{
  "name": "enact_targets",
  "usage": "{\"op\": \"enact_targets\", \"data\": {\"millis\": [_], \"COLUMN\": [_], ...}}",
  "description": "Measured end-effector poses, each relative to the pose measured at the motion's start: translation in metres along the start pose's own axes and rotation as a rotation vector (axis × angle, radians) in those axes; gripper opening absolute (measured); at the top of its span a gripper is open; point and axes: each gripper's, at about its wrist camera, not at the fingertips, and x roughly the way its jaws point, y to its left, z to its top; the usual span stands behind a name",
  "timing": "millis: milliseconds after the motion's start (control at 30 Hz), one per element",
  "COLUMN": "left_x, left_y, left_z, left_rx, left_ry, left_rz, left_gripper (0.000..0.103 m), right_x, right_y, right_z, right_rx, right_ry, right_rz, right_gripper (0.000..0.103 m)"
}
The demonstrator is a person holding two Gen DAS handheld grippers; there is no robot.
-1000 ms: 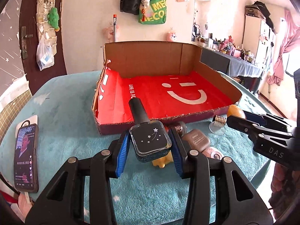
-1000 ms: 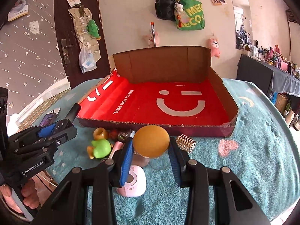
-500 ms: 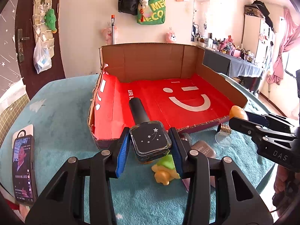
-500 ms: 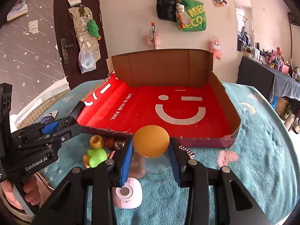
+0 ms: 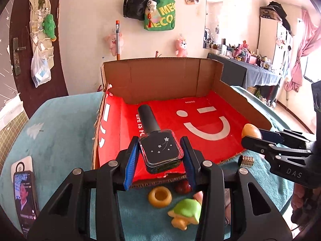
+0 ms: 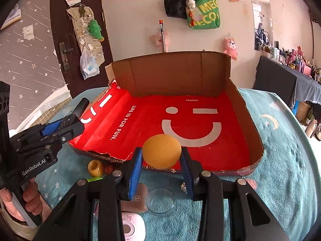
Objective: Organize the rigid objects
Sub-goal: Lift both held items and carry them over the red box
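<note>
On the worktop: I see a teal plush cover [image 5: 60, 140] spread over a rounded worktop, with a moon motif near my right side in the right wrist view.
Room: pale wall hung with a black backpack [image 5: 135, 5] and a green tote bag [image 6: 204, 14]; dark door [image 6: 66, 30] to the left with a hanging organiser; cluttered side table [image 5: 252, 68] at far right.
Container: an open cardboard box [image 5: 166, 80], red-lined with a white smiley, brown back wall upright, near edge ragged. Its floor holds nothing that rests there.
Left gripper [image 5: 160, 156]: clamped on a dark nail polish bottle [image 5: 160, 150] with a star print, black cap pointing away from me, held above the box's near-left edge.
Right gripper [image 6: 161, 160]: clamped on an orange ball [image 6: 161, 151], held over the box's near edge, right of centre.
Loose items before the box: yellow ring [image 5: 160, 196], dark red bead [image 5: 182, 187], green and yellow toy [image 5: 186, 212], gold beaded roll [image 5: 247, 160].
Left view only: a phone [image 5: 25, 198] with a lit screen lies at the far left of the cover.
Right view only: a clear glass dish [image 6: 161, 200], a white and pink round gadget [image 6: 130, 228], and a brown compact [image 6: 134, 200] beneath my gripper.
</note>
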Motion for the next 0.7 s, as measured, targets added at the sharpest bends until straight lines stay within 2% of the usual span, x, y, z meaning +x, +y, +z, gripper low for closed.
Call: {"op": "enact_targets", "data": {"millis": [300,700], "left_x": [0.034,0.080], "left_y": [0.004,0.012], "left_z": [0.010,0.004], "left_rx": [0.008,-0.011], "left_ry": [0.041,0.156], "left_rz": [0.001,-0.008], "left_gripper": [0.039,0.039], "right_x": [0.024,0.074], "right_y": [-0.008,-0.025], "right_z": [0.023,0.024], "right_rx": [0.001,0.037], "right_ry": [0.017,0.134], "right_rz": [-0.039,-0.078], "right_gripper": [0.040,0.040]}}
